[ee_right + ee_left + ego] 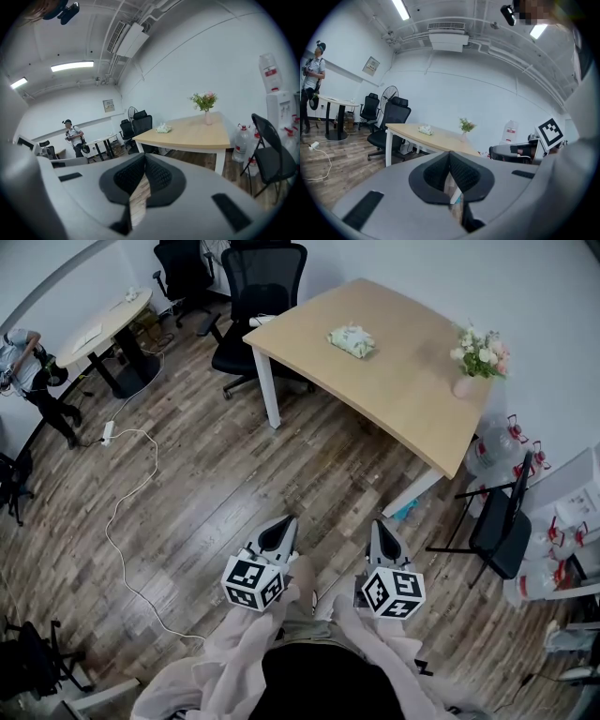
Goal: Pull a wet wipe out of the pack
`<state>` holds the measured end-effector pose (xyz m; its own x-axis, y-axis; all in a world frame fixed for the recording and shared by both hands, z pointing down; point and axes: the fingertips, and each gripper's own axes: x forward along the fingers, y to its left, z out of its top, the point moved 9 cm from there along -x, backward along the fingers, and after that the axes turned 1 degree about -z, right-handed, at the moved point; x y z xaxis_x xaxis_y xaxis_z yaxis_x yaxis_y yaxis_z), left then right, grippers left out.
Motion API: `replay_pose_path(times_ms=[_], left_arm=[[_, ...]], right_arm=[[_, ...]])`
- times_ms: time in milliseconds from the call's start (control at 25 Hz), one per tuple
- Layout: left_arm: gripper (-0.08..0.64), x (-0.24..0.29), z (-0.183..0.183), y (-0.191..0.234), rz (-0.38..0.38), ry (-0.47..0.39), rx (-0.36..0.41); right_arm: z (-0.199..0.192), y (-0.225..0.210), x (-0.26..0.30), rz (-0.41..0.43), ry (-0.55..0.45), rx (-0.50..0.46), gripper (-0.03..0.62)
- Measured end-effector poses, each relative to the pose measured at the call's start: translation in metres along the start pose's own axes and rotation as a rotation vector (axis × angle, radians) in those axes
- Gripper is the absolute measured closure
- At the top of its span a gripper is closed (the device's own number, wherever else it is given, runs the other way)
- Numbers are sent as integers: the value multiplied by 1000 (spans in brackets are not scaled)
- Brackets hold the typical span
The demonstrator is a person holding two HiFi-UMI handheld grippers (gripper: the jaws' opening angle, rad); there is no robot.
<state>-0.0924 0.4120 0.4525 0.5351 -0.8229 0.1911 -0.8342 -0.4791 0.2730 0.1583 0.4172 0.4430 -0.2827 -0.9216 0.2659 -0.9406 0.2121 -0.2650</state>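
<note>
The wet wipe pack (352,340), pale green with a flowered print, lies on the far part of the light wooden table (394,381). It is small in the left gripper view (425,130) and in the right gripper view (163,128). Both grippers hang over the wooden floor, well short of the table, side by side in front of the person's body. My left gripper (281,527) (449,153) has its jaws together with nothing between them. The jaws of my right gripper (380,526) (144,155) are likewise shut and empty. Both point toward the table.
A pink vase of flowers (478,357) stands at the table's right end. A black office chair (258,296) sits behind the table, a folding chair (502,521) and water bottles (506,442) to its right. A white cable (122,512) runs across the floor. A person (33,376) stands far left.
</note>
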Motion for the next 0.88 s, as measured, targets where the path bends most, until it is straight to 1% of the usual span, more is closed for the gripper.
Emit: replay_pose_path(times_ms=[320, 640, 880], left_arm=[[551, 27, 5, 14, 19, 0, -11], [551, 75, 25, 33, 12, -1, -9], [551, 116, 48, 51, -3, -2, 10]], right_arm=[[9, -7, 30, 13, 6, -9, 581], [30, -22, 73, 5, 12, -5, 581], [53, -33, 111, -5, 1, -2, 581]])
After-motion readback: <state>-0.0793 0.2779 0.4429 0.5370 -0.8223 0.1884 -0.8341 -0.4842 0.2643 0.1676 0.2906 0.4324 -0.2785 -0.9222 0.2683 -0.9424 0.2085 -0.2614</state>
